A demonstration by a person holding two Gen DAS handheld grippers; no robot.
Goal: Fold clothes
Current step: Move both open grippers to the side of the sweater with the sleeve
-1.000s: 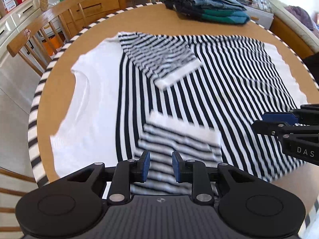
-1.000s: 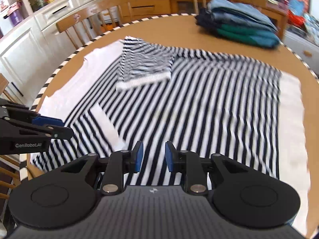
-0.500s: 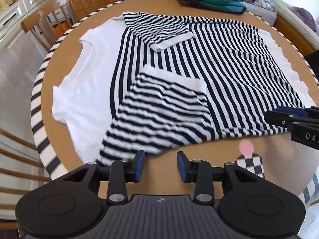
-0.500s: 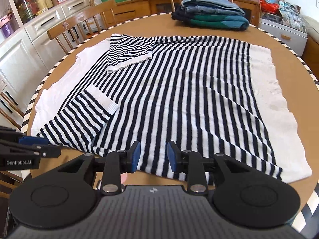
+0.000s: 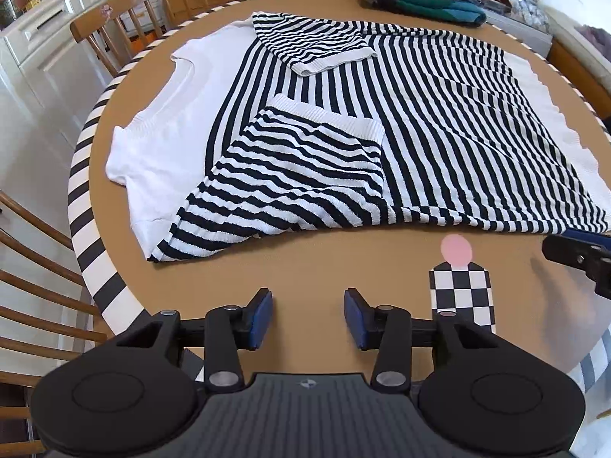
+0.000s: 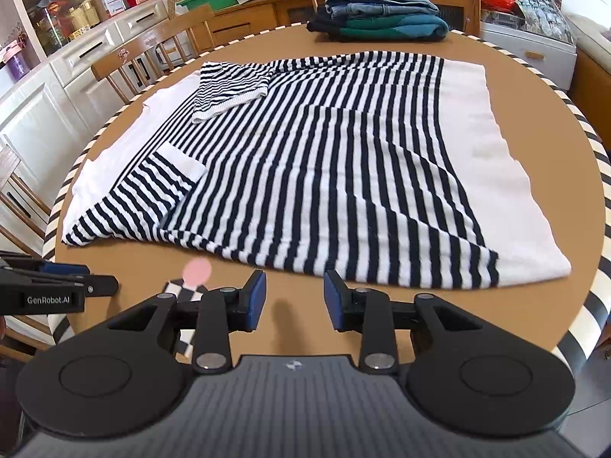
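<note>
While both sleeves already lay folded in over the striped sweater (image 6: 324, 160), I judged the next step to be folding its near long edge across the body. That called for pinching the edge at two places, one with each hand. The sweater lay spread flat on the round table (image 6: 534, 297), from my twelve o'clock out to ten and two. My left gripper (image 5: 308, 318) had just been opening and stood part open, empty, over bare tabletop short of the cloth. My right gripper (image 6: 294, 299), likewise just opening, held nothing, its tips just short of the edge.
</note>
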